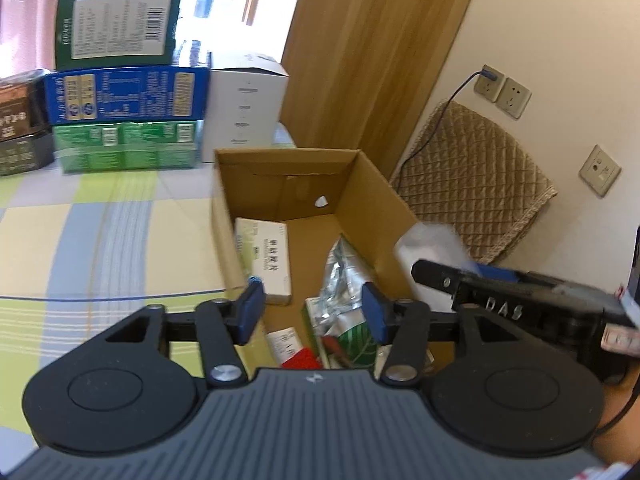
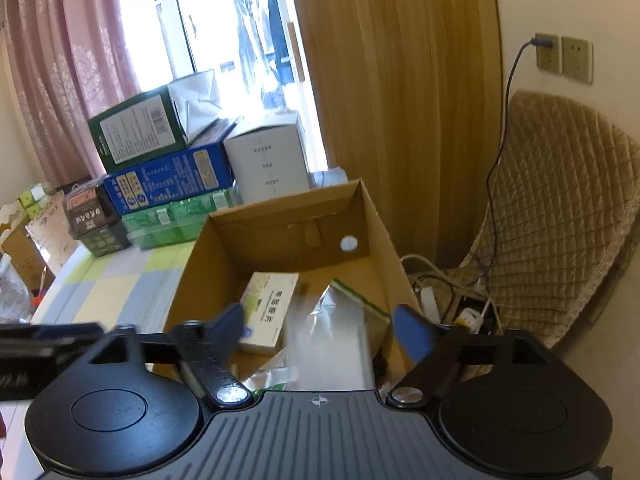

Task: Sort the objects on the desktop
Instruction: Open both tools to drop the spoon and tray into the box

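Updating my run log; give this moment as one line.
left gripper: open, empty | right gripper: open, empty | both over cardboard box | medicine box inside

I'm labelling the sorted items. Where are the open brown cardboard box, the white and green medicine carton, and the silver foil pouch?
Open brown cardboard box (image 2: 376, 224), right wrist view, inside of right wall.
White and green medicine carton (image 2: 272, 312), right wrist view, printed top face.
Silver foil pouch (image 1: 340, 280), left wrist view, crinkled middle.
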Available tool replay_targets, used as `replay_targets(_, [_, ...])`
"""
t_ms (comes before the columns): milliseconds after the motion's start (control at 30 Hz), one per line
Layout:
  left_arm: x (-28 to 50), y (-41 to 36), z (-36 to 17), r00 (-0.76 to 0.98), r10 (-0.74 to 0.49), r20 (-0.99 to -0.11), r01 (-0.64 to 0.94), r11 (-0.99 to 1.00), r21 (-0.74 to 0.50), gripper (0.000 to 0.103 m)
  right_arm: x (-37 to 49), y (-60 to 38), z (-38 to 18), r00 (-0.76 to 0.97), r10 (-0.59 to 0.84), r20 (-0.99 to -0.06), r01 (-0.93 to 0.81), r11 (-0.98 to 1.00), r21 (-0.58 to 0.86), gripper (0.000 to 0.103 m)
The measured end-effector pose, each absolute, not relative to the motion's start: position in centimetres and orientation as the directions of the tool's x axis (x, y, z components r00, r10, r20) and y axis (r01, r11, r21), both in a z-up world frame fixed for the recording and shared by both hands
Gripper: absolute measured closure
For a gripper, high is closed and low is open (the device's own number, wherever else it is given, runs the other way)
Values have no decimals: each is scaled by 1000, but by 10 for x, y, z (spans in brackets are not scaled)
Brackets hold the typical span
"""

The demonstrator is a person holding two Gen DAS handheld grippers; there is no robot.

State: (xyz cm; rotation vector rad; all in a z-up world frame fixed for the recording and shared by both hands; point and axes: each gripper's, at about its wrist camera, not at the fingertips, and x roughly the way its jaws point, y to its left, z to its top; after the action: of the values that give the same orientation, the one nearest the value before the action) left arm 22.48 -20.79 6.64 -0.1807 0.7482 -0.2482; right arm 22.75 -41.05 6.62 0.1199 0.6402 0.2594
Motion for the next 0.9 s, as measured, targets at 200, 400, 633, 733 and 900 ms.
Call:
replay_targets(200, [189,-202,74,746,-239,-622,134,968,-211,2,185,-414,80,780,261,-569,-171,963,207,6])
replay_targets(400, [150,-201,84,746,-207,-633,111,976,-188,1,132,-407,90,766,250,-592,-181,968,175,2])
replay_targets(633, [101,-202,88,738,-151,-658,72,987,-145,1,82,-404,92,766,226,-601,-163,974,159,2])
replay_targets(733, [84,-201,89,728,-168,-664,73,983,-168,1,65,-405,93,764,222,-606,-160,975,155,2])
replay_targets(900, [62,-204,89,730,-183,-659,72,979,-193,1,44,-408,95,768,205,-606,-147,978,145,2])
